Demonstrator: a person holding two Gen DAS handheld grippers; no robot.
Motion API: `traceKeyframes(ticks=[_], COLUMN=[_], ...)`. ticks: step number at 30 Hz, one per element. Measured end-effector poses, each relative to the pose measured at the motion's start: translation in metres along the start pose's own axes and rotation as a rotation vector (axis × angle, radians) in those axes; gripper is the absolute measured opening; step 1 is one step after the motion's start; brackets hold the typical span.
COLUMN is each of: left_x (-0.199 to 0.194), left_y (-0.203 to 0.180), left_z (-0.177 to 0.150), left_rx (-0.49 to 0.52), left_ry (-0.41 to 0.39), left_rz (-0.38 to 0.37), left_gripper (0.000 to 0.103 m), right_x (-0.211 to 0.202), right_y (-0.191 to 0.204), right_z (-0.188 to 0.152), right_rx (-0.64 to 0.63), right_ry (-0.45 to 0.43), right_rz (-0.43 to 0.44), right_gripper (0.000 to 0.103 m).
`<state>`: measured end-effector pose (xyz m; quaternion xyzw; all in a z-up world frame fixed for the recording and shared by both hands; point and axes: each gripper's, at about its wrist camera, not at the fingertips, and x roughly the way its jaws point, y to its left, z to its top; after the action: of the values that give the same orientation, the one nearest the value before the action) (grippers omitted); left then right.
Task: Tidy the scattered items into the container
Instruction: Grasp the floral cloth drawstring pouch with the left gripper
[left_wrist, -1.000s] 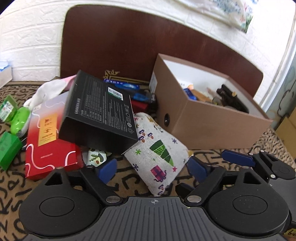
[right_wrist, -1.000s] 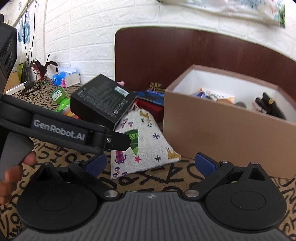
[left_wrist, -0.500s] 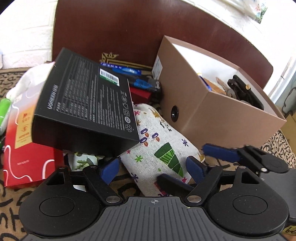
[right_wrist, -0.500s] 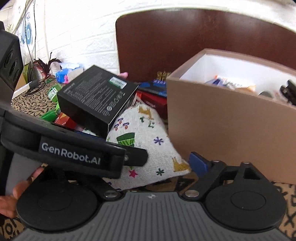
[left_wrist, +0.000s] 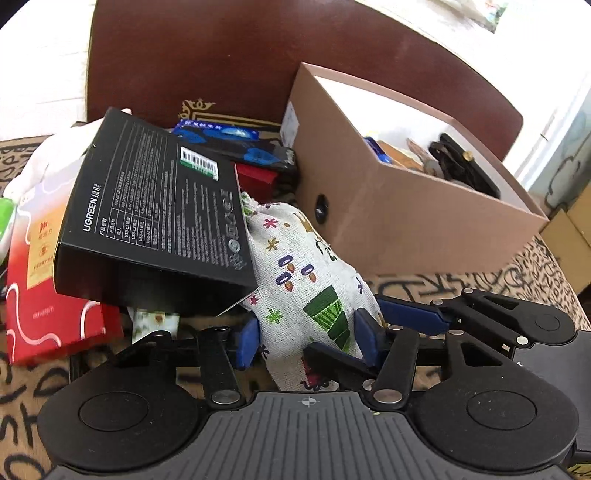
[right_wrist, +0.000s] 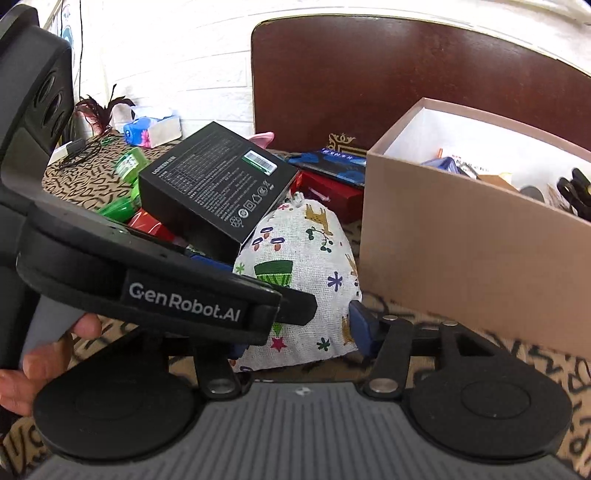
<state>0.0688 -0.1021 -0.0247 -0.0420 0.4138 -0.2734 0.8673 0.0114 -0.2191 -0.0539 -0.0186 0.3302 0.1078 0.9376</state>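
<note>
I have both tools on the printed cloth pouch (left_wrist: 306, 280), which lies on the patterned table (left_wrist: 436, 288) just in front of the open cardboard box (left_wrist: 402, 221), the container for this tidy-up. My left tool (left_wrist: 306, 339) is closing, its blue pads (left_wrist: 246, 341) right against the near end of the pouch, fabric bunched between them; I judge it to be pinching the cloth. My right tool (right_wrist: 299, 332) is closing too, with the pouch (right_wrist: 303, 266) between its jaws, though my left tool's body crosses that view and hides one pad, so I cannot tell whether the right one has really bitten yet.

The trouble I expect is the black UGREEN carton (left_wrist: 155, 214). It leans with one corner on the far part of the pouch and its other end on the red box (left_wrist: 44, 288) left of the pouch. If I lift the pouch, that carton will probably slide or tip, perhaps knocking the green items (right_wrist: 125, 184) beyond it. The pouch is soft, so a grip on loose cloth alone could let the contents sag and slip out. The two tools are also crowded onto one small end and may foul each other. The box wall stands close behind the pouch, so a low carry would likely catch its edge.
</note>
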Motion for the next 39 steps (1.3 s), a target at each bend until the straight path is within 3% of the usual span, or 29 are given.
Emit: traceKeyframes(ticks=[11,14,16,20,29,33,39], left_x=[-0.046,-0.052,-0.054,-0.049,-0.028,-0.025,-0.020], left_y=[-0.019,-0.023,-0.022,-0.018,-0.020,-0.019,-0.017], left_z=[-0.050,-0.063,-0.064,-0.056,-0.047,-0.045,-0.044], left_rx=[0.070,0.104,0.097,0.066,0.064,0.074,0.073], left_ry=[0.096,0.107,0.101,0.081,0.115,0.127,0.136], left_rz=[-0.095,-0.088,-0.070,-0.049,-0.056,-0.083,-0.073], left_gripper=[0.057,0.071,0.080,0.086,0.089,0.084,0.090], right_x=[-0.068,-0.078,-0.078,-0.073,-0.054,-0.052,-0.044], right_y=[0.029,0.030,0.027,0.018,0.014,0.011,0.009], right_z=[-0.037,-0.047,-0.047,-0.043,-0.043,-0.041,-0.040], right_rx=[0.076,0.086,0.103,0.159,0.163,0.174,0.193], right_ry=[0.050,0.061,0.051,0.031,0.046,0.047,0.056], right_rz=[0.080,0.091,0.078,0.085,0.099,0.112,0.130], right_gripper=[0.057,0.064,0.071,0.077,0.078,0.078,0.079])
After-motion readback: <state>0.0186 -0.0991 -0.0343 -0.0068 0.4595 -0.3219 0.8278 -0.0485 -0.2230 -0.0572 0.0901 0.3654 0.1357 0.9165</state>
